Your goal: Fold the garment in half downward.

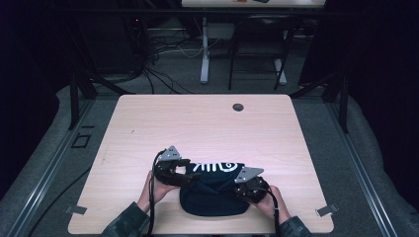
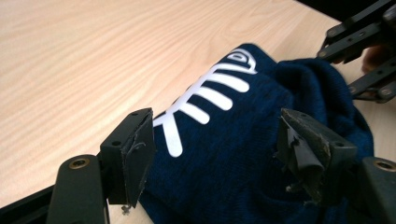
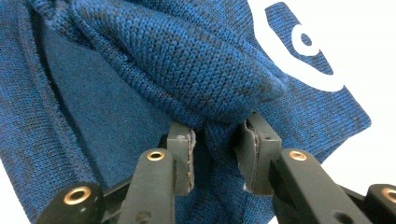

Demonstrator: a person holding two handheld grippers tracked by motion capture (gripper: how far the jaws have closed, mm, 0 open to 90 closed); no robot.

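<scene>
Evidently soft, limp dark-blue knit garment (image 3: pixel 140 70): a fold is pinched by right gripper (image 3: pixel 215 144); left gripper (image 2: pixel 219 154) is held agape astride it.

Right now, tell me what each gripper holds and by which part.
The right gripper pinches a bunched fold of the dark blue garment. The left gripper holds nothing: its jaws stand open astride the cloth near the white fishbone print.

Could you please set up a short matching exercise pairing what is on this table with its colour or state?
Things:
1. left gripper
2. right gripper
3. fishbone print
4. table

States:
A. light wood
B. white
C. jaws apart around the dark blue knit garment
D. jaws pinching a fold of knit

Pairs: 1-C, 2-D, 3-B, 4-A
</scene>
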